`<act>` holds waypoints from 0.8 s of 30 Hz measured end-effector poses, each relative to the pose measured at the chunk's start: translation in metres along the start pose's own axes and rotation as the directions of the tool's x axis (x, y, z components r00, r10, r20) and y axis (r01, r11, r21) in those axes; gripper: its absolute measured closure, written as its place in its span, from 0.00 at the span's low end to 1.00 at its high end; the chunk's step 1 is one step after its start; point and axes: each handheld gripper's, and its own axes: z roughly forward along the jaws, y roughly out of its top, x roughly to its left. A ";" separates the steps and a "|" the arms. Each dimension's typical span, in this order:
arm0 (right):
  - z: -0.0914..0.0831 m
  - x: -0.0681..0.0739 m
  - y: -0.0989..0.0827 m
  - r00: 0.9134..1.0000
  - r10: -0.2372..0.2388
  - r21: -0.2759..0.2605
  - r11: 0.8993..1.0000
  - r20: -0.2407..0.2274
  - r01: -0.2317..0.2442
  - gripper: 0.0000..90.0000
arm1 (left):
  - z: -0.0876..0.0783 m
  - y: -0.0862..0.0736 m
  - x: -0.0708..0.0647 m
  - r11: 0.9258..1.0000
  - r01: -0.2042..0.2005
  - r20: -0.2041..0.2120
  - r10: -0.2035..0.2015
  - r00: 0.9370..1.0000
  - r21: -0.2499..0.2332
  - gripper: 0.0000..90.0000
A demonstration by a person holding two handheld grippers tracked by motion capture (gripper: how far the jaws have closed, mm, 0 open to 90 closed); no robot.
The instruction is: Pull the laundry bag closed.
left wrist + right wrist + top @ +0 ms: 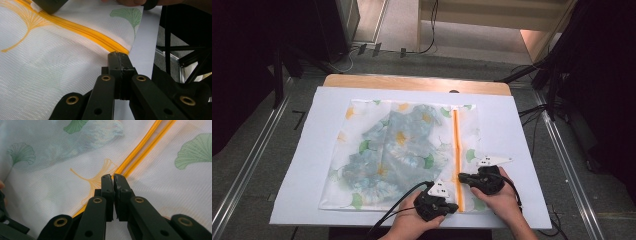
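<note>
White mesh makes up the laundry bag (404,150), printed with green and yellow ginkgo leaves, lying flat in the middle of the high view on a white sheet (522,150) that covers a wooden table (412,81). Through the mesh a folded blue-grey floral garment (394,150) shows in the centre of the bag. An orange zipper (457,150) runs down the bag's right portion, from its top edge to its bottom edge. No lettering or brand mark can be read on the bag, sheet or grippers.

At the lower middle of the high view, the left gripper (455,206) sits at the zipper's bottom end; in the left gripper view its jaws are pressed together right at the orange end (119,51), whether they pinch the fabric I cannot tell. The right gripper (460,177) lies just above it on the zipper line, held by the right hand (499,200). In the right gripper view its jaws are nearly closed over the zipper (140,147), where the two orange tracks part above the tips; what exactly they grip is hidden. The left hand (412,222) enters from the bottom edge.
</note>
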 end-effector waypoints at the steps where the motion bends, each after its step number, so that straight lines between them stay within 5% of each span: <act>1: 0.000 0.002 0.000 1.000 -0.009 0.001 1.000 0.015 0.009 1.00 | 0.000 0.000 0.000 1.000 0.001 0.000 -0.001 1.000 0.000 1.00; 6: 0.001 0.007 0.003 0.995 -0.062 0.003 0.998 0.073 0.062 1.00 | 0.000 0.000 0.001 1.000 0.003 0.006 -0.003 1.000 -0.001 1.00; 24: 0.013 -0.007 0.021 0.982 -0.101 -0.038 0.993 0.162 0.108 1.00 | 0.000 0.001 0.002 1.000 0.007 0.010 -0.007 1.000 0.006 1.00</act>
